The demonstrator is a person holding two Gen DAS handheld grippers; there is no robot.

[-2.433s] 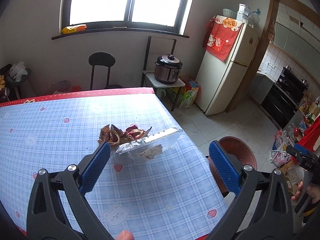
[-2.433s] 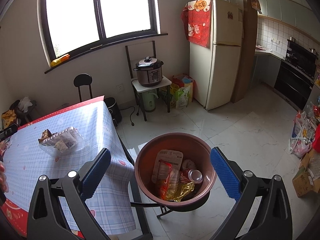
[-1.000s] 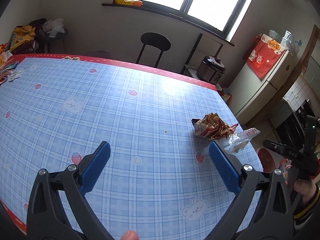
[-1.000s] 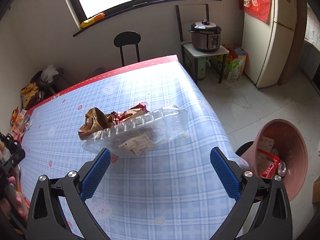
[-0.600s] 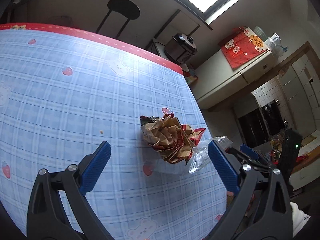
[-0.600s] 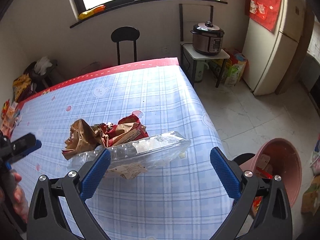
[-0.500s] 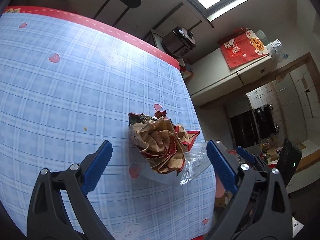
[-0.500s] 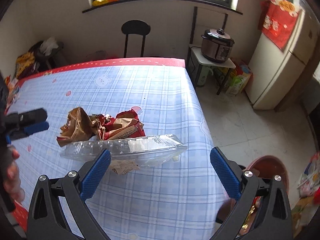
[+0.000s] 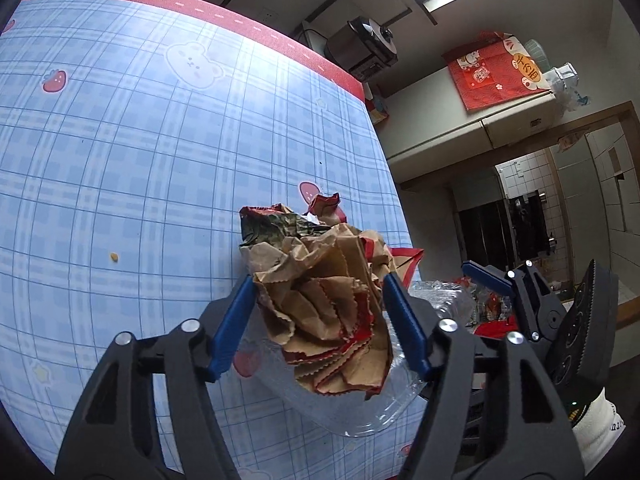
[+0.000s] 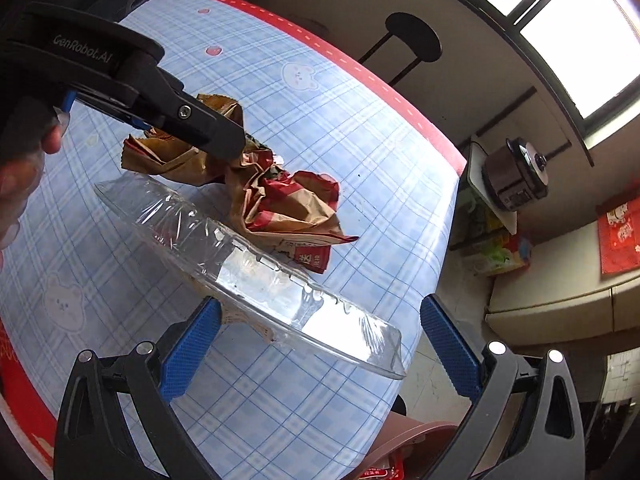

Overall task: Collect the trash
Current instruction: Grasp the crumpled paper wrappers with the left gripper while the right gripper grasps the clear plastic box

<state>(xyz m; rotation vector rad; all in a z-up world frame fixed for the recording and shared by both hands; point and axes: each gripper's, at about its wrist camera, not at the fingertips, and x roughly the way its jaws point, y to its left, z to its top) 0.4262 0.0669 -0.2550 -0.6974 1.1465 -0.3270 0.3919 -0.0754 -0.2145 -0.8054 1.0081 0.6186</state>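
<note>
A crumpled brown and red paper wrapper [image 9: 324, 292] lies on the blue checked tablecloth [image 9: 120, 152] near the table's right edge. My left gripper [image 9: 318, 280] is shut on the wrapper, one blue pad on each side. The wrapper shows in the right wrist view [image 10: 276, 200] with the left gripper's black finger [image 10: 188, 120] over it. A clear plastic tray [image 10: 256, 276] lies beside the wrapper, partly under it. My right gripper [image 10: 320, 312] is open, its pads on either side of the tray's near edge, not touching it.
A brown trash basin [image 10: 404, 452] with red packaging stands on the floor below the table's corner. A rice cooker [image 10: 516, 176] sits on a small stand, and a black stool [image 10: 412, 40] stands behind the table. The fridge with a red cloth [image 9: 496, 68] is beyond.
My left gripper has moved in over the wrapper and closed on it. My right gripper has come down close to the clear tray and stays open.
</note>
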